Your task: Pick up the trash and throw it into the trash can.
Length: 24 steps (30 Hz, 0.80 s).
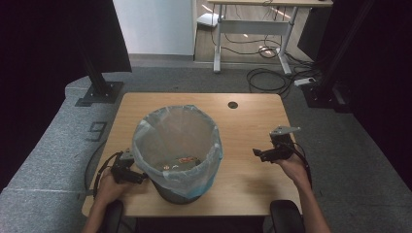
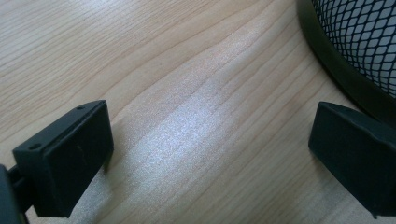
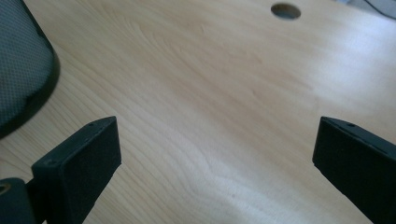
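Both tools stand spread wide, pinching nothing. The left tool (image 1: 138,177), at lower left of the high view, sits just beside the base of the black mesh waste bin lined with a pale blue plastic bag (image 1: 177,150). The right tool (image 1: 257,153) hovers right of centre over the light wooden counter (image 1: 252,121), apart from the bin.

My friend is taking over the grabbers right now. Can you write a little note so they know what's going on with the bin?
Left gripper: open, empty, low over the table beside the bin's base.
Right gripper: open, empty, to the bin's right, apart from it.
Mesh bin: upright near the table's front edge, with a blue bag liner folded over its rim. A few bits of rubbish lie at the bottom.
Done: bag looks fitted.
Left: probably grip the bag rim on both sides; nothing is held yet.
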Each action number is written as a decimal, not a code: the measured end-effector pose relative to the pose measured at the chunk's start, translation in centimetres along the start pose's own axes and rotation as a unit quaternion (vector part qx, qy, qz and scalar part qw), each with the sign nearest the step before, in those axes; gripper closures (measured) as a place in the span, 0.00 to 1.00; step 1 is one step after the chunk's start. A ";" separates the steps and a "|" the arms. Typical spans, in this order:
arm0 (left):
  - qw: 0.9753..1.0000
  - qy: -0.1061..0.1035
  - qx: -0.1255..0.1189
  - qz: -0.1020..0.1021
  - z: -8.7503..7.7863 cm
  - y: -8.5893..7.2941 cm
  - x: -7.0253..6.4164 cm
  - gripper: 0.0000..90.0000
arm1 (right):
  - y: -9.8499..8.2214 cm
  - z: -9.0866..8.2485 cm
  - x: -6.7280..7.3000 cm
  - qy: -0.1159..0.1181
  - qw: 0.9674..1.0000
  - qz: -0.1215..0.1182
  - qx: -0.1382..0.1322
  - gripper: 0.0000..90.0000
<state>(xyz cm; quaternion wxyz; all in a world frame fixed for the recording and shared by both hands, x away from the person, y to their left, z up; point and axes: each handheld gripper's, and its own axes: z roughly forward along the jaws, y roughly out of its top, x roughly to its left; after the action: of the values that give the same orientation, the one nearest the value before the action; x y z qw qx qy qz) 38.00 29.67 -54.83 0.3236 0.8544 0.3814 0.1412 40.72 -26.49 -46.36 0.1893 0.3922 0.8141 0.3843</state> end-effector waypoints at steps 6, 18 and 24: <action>1.000 0.000 0.000 0.000 0.0 0.0 0.0 0.00 | -3.4 1.6 0.3 -0.007 1.000 0.014 0.007 0.01; 1.000 0.000 0.000 0.000 0.0 0.0 0.0 0.00 | -8.1 3.6 1.2 -0.024 0.999 0.029 0.029 0.01; 1.000 0.000 0.000 0.000 0.0 0.0 0.0 0.00 | -8.9 3.9 1.6 -0.026 0.998 0.030 0.040 0.00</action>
<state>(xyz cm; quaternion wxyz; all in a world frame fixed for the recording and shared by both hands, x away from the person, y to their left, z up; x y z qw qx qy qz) 38.00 29.68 -54.83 0.3236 0.8545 0.3811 0.1407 37.76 -26.93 -55.76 0.1827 0.4332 0.8117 0.3465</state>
